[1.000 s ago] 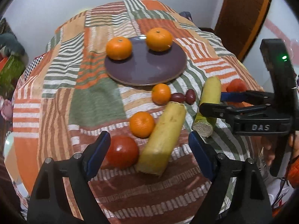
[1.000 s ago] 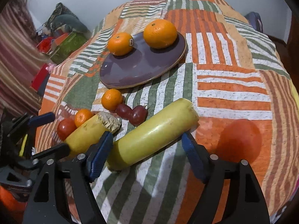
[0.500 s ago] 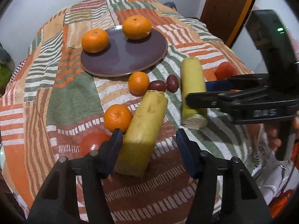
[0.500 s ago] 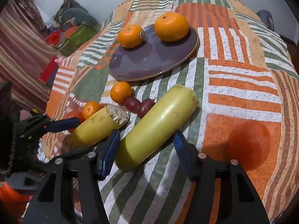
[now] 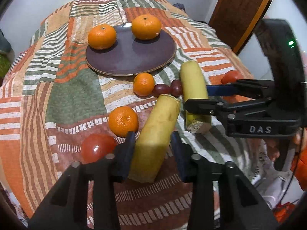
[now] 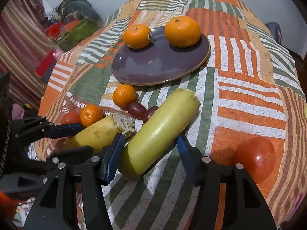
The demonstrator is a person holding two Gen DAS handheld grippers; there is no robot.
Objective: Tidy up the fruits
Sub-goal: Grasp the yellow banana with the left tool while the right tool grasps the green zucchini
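Note:
My left gripper is closing, and its blue pads press both sides of a short yellow fruit piece with a fibrous cut end. Alongside it, my right gripper is also closing, its pads against the near end of a longer yellow-green piece. Both pieces lie on the patchwork cloth. Behind them a purple plate carries two large oranges. Two small mandarins and dark grapes sit between the plate and the pieces.
One tomato rests left of my left gripper, touching nothing. Another tomato sits right of my right gripper. A wooden chair back stands beyond the table's right edge. Boxes and clutter lie on the floor to the left.
Both pairs of jaws have narrowed from wide to tight around their yellow pieces. The left gripper slid forward so the short piece now sits deep between its pads.

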